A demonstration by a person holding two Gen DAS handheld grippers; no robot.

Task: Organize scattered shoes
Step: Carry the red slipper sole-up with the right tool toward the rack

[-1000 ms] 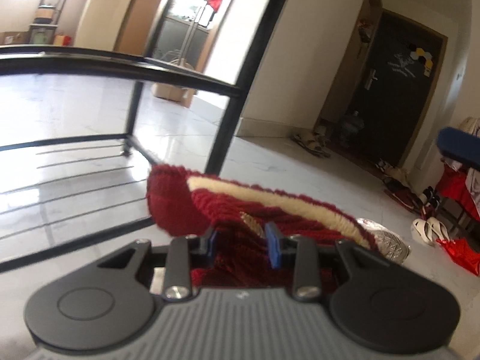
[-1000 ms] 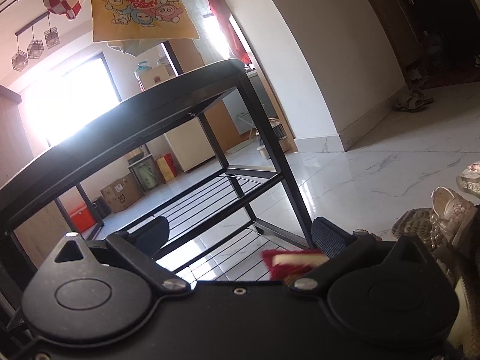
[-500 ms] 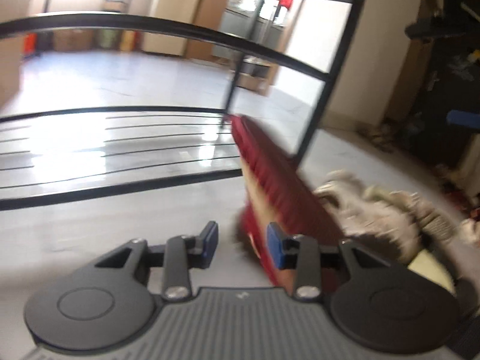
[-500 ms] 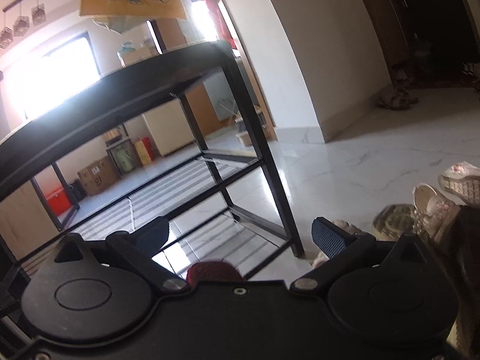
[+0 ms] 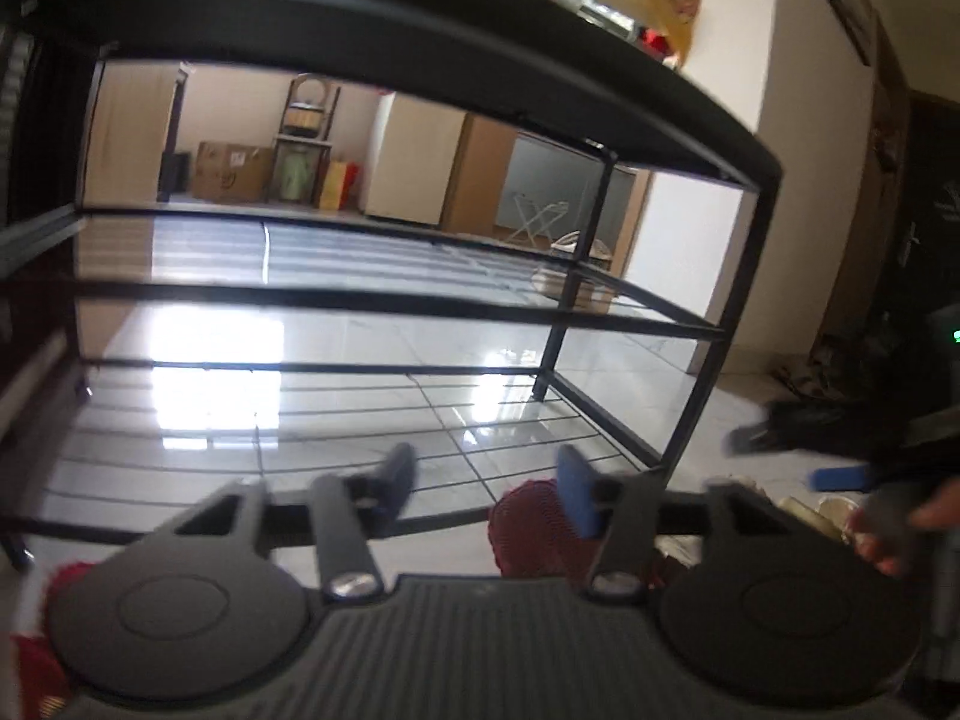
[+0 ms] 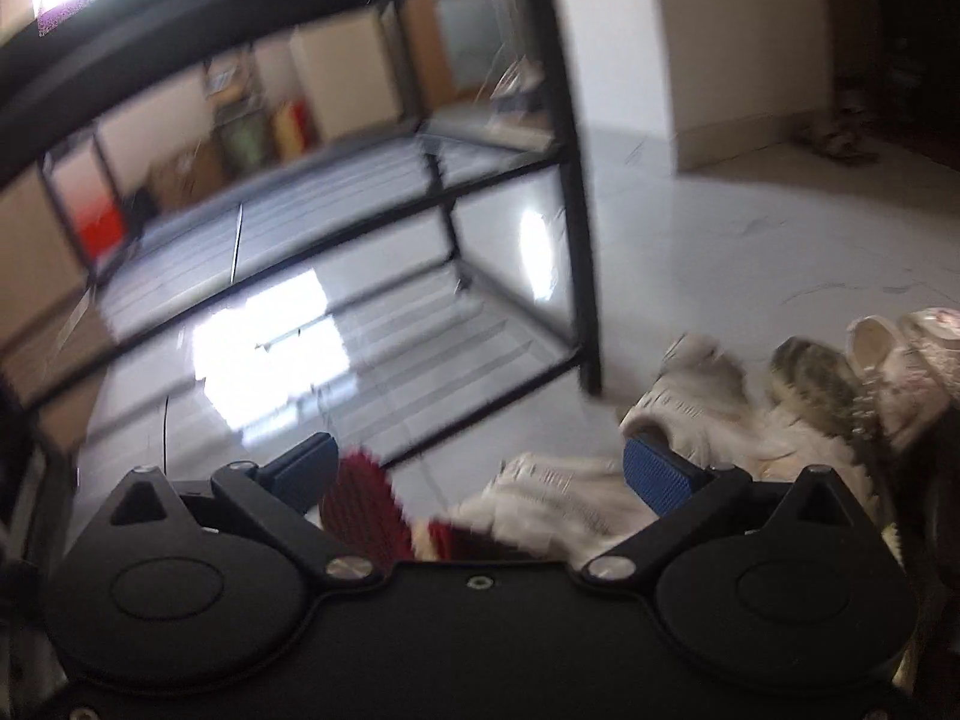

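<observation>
A dark red knitted slipper (image 5: 528,531) lies on the floor in front of the black shoe rack (image 5: 741,324), low beside my left gripper's right pad. My left gripper (image 5: 486,489) is opening; its pads stand apart and do not press the slipper. In the right wrist view the same slipper (image 6: 360,510) shows just inside the left finger of my right gripper (image 6: 480,474), which is wide open and grips nothing. A white shoe (image 6: 558,504) lies low between the right gripper's fingers.
A heap of pale shoes (image 6: 798,384) lies on the floor right of the rack's front post (image 6: 579,228). The rack's wire shelves (image 5: 336,420) hold nothing. A hand (image 5: 888,534) and blue pads (image 5: 840,477) show at the right. A blurred red patch (image 5: 36,654) sits lower left.
The left gripper let go of the red slipper and its jaws spread, and it rose and swung to face the rack. The right gripper tipped down toward the shoes on the floor.
</observation>
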